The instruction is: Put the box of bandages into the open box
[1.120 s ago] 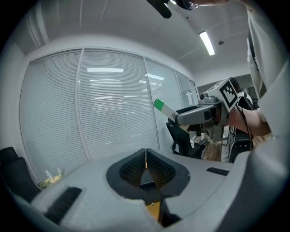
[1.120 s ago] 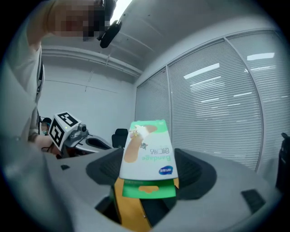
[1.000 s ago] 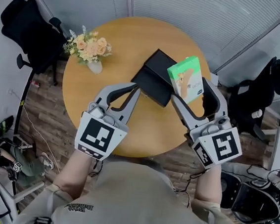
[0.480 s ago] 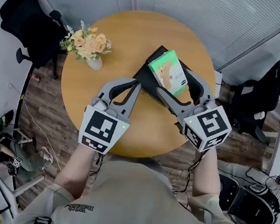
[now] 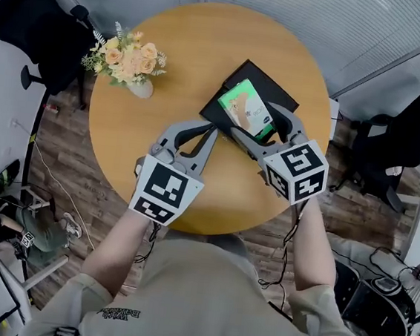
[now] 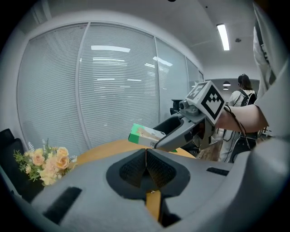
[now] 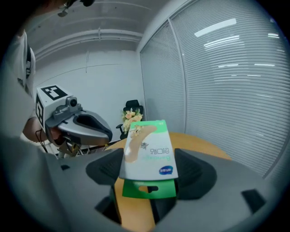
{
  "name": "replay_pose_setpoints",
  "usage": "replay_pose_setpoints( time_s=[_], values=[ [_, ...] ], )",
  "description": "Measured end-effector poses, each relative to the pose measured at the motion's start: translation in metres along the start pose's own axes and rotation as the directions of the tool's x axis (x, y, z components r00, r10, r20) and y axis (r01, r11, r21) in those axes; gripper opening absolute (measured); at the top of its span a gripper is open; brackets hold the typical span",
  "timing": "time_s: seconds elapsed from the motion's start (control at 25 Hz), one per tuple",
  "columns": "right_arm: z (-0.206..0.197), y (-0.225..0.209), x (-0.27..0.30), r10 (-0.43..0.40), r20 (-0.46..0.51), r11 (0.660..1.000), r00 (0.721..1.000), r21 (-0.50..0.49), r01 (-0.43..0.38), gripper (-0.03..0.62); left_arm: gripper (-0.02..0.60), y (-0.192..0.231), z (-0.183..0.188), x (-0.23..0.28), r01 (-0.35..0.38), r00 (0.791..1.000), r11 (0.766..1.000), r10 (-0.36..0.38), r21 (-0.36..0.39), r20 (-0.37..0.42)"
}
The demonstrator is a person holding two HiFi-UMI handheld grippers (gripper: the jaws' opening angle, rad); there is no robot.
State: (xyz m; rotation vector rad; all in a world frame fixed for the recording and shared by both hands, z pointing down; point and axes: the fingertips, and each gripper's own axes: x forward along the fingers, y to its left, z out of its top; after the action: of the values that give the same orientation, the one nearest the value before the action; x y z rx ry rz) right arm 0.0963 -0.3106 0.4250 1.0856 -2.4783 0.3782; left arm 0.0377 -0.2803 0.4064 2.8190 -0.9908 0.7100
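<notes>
The bandage box point(image 5: 246, 109), green and white, is tilted between the jaws of my right gripper point(image 5: 253, 123), which is shut on it. It hangs just over the open black box point(image 5: 262, 83) on the round wooden table point(image 5: 184, 56). In the right gripper view the bandage box point(image 7: 147, 152) fills the gap between the pads of the right gripper point(image 7: 149, 168). My left gripper point(image 5: 211, 131) is shut on nothing, its tips at the black box's near left edge. From the left gripper view, the shut left gripper point(image 6: 146, 153) points toward the bandage box point(image 6: 145, 135).
A vase of peach flowers point(image 5: 128, 62) stands at the table's left side. Black office chairs point(image 5: 34, 29) sit left and right point(image 5: 395, 146) of the table. Window blinds point(image 6: 90, 90) run behind it. A person point(image 6: 242, 93) stands in the background.
My right gripper has carried the bandage box left and lower, from beside the black box to over it. My left gripper has shifted slightly right, still shut.
</notes>
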Motion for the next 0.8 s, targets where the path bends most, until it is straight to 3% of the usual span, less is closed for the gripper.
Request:
replay_pose_setpoints(
  time_s=[0.4,0.8],
  values=[
    [-0.074,-0.019,0.071,0.046,-0.154,0.997,0.987,0.063,-0.036,0.328,0.025,0.011,-0.058,0.042,0.036,0.995,0.997,-0.042,-0.067,-0.095],
    [-0.141,-0.038,0.112,0.05,-0.301,0.997,0.952,0.063,-0.033,0.328,0.025,0.009,-0.109,0.073,0.069,0.979,0.989,-0.092,-0.128,-0.182]
  ],
)
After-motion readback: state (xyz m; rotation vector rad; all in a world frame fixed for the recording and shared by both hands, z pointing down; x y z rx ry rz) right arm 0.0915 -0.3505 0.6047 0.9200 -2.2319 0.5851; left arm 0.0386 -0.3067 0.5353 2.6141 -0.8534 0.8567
